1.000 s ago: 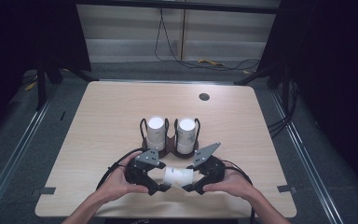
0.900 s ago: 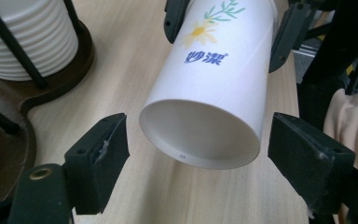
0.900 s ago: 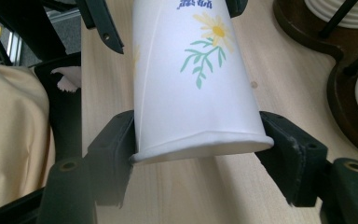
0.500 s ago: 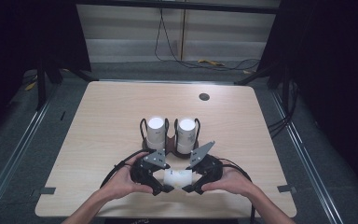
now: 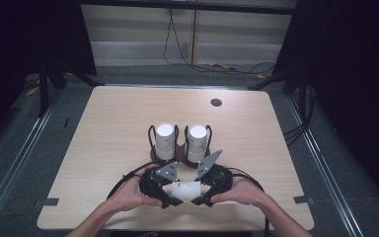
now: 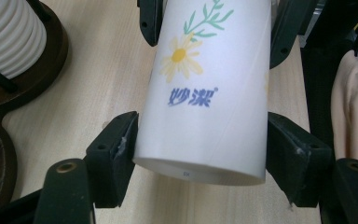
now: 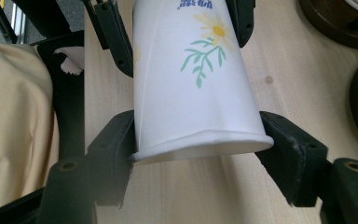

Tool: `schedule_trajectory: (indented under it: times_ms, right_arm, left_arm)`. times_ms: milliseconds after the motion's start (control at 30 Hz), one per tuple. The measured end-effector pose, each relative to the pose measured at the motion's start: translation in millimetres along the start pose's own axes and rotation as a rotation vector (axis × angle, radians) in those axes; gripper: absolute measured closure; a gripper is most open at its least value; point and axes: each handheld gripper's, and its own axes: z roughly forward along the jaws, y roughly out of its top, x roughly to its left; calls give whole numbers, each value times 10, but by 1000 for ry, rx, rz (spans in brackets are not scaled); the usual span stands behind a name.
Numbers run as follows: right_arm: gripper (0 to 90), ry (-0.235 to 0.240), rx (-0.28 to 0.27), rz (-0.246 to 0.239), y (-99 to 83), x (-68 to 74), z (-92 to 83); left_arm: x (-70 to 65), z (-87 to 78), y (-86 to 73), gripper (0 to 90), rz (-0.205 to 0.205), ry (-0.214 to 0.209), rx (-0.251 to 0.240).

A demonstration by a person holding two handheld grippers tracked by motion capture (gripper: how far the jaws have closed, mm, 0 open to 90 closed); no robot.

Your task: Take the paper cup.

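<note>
A white paper cup [image 5: 185,189] printed with a daisy and blue characters lies on its side near the table's front edge, held between both grippers. My left gripper [image 5: 170,196] is at the cup's base end [image 6: 200,93]. Its jaws have just been closing, and both pads [image 6: 121,144] now press on the cup's sides. My right gripper [image 5: 200,195] is shut on the rim end [image 7: 191,84], and the rim is squashed slightly flat between its pads [image 7: 279,140]. Each gripper view shows the other gripper's jaws at the cup's far end.
Just behind the grippers stands a dark wooden holder [image 5: 180,156] with two white ribbed cylinders [image 5: 165,140] [image 5: 197,140] in wire loops. A round cable hole [image 5: 216,102] sits at the table's far right. The table's front edge [image 5: 177,228] is close under the hands.
The left gripper's jaws have narrowed onto the cup's base end. Both hands have kept their place and the cup still lies between them.
</note>
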Motion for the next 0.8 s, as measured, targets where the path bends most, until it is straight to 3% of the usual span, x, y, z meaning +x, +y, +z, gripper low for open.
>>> schedule_trajectory:
  times_ms: [100, 367, 800]
  right_arm:
    - [311, -3, 3, -4, 17, 5, 20]
    - [306, -2, 6, -9, 24, -2, 37]
    - [168, -15, -56, 54, -17, -32, 25]
  left_arm:
    - [5, 5, 2, 277, -7, 1, 2]
    - [-7, 5, -2, 322, 19, 3, 15]
    - [-9, -7, -5, 354, 15, 1, 1]
